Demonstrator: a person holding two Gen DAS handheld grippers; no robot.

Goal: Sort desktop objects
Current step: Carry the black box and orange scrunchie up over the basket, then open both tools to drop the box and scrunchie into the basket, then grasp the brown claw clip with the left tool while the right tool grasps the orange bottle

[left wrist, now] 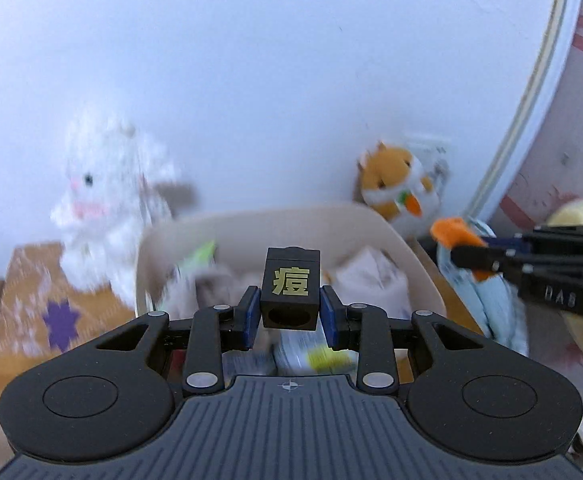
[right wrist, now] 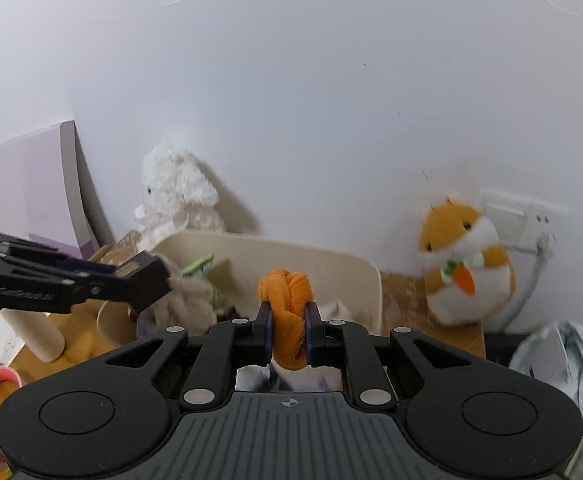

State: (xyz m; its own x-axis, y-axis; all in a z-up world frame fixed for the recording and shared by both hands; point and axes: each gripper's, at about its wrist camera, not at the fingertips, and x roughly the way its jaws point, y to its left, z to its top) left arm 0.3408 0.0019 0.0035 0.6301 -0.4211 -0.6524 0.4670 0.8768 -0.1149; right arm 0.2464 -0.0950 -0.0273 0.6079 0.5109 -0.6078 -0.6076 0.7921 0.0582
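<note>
- The beige basket [left wrist: 395, 236] sits by the wall, its contents blurred and partly hidden behind both grippers.
- The white plush rabbit [right wrist: 175, 196] and hamster plush [right wrist: 465, 256] flank it.
- The left gripper [left wrist: 290, 316] clamps a black box [left wrist: 290, 292] above the basket.
- The right gripper [right wrist: 288, 330], nearly closed, pinches an orange cloth [right wrist: 287, 300], its lower end hidden.

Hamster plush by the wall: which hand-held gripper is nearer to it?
Right. The right hand-held gripper, clamping an orange cloth, sits just below the hamster plush. The left hand-held gripper, holding a black block, is farther away, by the white plush side.
</note>
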